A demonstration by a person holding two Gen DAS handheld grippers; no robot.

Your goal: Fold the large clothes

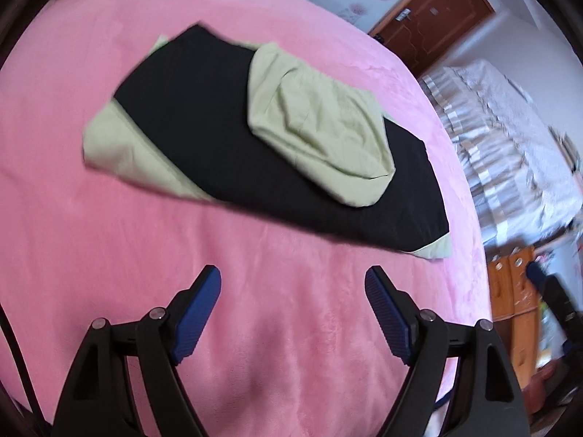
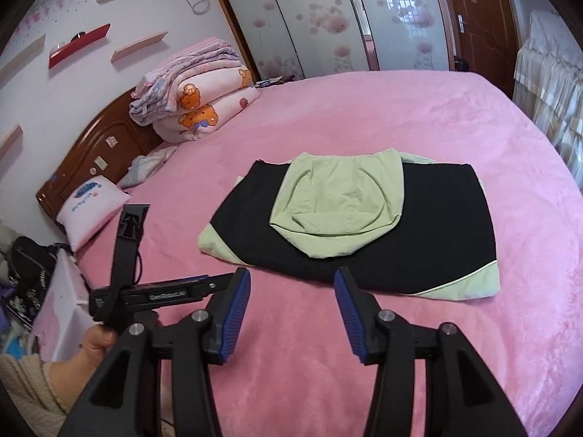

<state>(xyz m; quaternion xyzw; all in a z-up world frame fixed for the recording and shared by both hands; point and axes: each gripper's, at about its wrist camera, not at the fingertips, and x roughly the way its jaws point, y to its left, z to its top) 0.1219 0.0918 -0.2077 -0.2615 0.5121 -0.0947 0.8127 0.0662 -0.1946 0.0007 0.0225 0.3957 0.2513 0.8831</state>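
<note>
A black and light green hooded garment (image 1: 218, 153) lies folded into a rectangle on the pink bed (image 1: 109, 255). Its green hood (image 1: 317, 134) lies flat on top of the black body. The garment also shows in the right wrist view (image 2: 437, 225), with the hood (image 2: 339, 204) in its middle. My left gripper (image 1: 293, 284) is open and empty, above the bed just short of the garment's near edge. My right gripper (image 2: 291, 284) is open and empty, close to the garment's near edge. The left gripper's body (image 2: 145, 291) shows at the lower left of the right wrist view.
Folded quilts (image 2: 196, 98) are stacked at the head of the bed beside the wooden headboard (image 2: 94, 149). A small white pillow (image 2: 91, 207) lies at the left bed edge. A door (image 2: 481, 29) and a lace-covered piece of furniture (image 1: 510, 138) stand to the right.
</note>
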